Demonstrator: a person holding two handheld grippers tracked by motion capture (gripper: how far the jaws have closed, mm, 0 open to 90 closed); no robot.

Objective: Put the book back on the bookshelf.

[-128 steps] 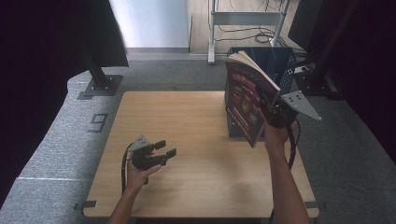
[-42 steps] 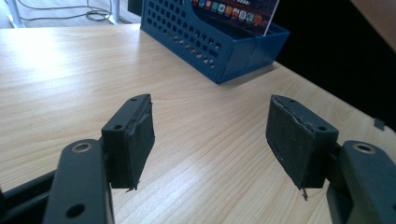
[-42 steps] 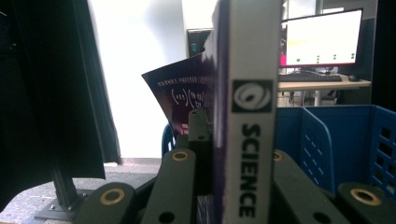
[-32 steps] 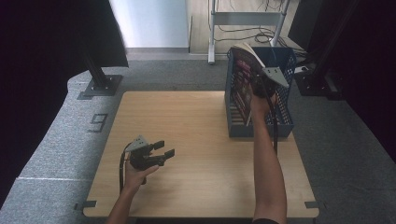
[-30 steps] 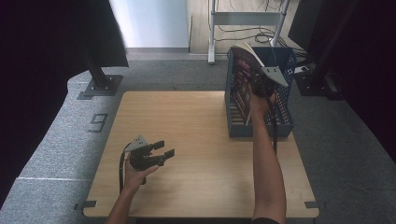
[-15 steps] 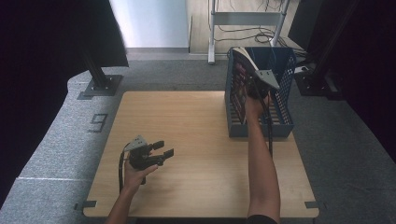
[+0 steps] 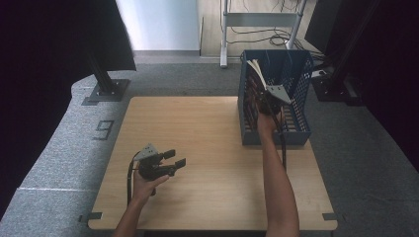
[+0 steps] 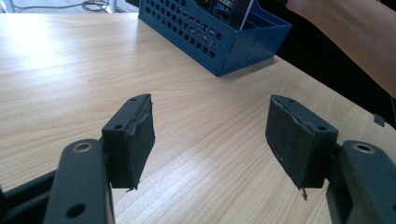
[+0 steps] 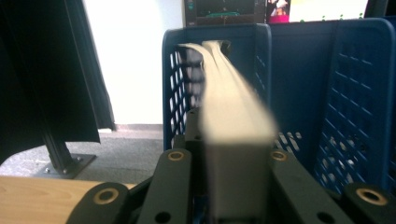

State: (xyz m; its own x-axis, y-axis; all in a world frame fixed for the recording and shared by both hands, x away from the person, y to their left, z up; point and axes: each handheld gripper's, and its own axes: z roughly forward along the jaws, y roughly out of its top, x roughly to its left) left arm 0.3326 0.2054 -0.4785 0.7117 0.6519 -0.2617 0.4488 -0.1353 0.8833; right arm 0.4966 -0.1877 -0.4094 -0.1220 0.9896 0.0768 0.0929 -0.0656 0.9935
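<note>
A thick soft-cover book (image 7: pixel 256 74) with cream page edges stands slanted inside the blue slotted basket (image 7: pixel 296 133) at the table's far right. My right gripper (image 7: pixel 265 97) is shut on the book's lower part; its jaws have just eased a touch wider with the book still between them. In the right gripper view the book (image 9: pixel 233 116) fills the gap between the jaws of the right gripper (image 9: pixel 233 156), with the basket wall (image 9: pixel 303 84) behind. My left gripper (image 7: pixel 174 158) rests on the wooden table (image 7: pixel 197 123) at front left, open, nothing between its pads (image 8: pixel 133 140).
The basket (image 8: pixel 224 44) lies beyond the left gripper, with the person's right forearm (image 8: pixel 355 42) over the table edge. A black stand base (image 7: pixel 106 91) and a metal rack's legs (image 7: pixel 225 34) stand on the carpet behind the table.
The right hand has carried the book from above the table's right edge over the basket and lowered it deeper inside. The left gripper has stayed put.
</note>
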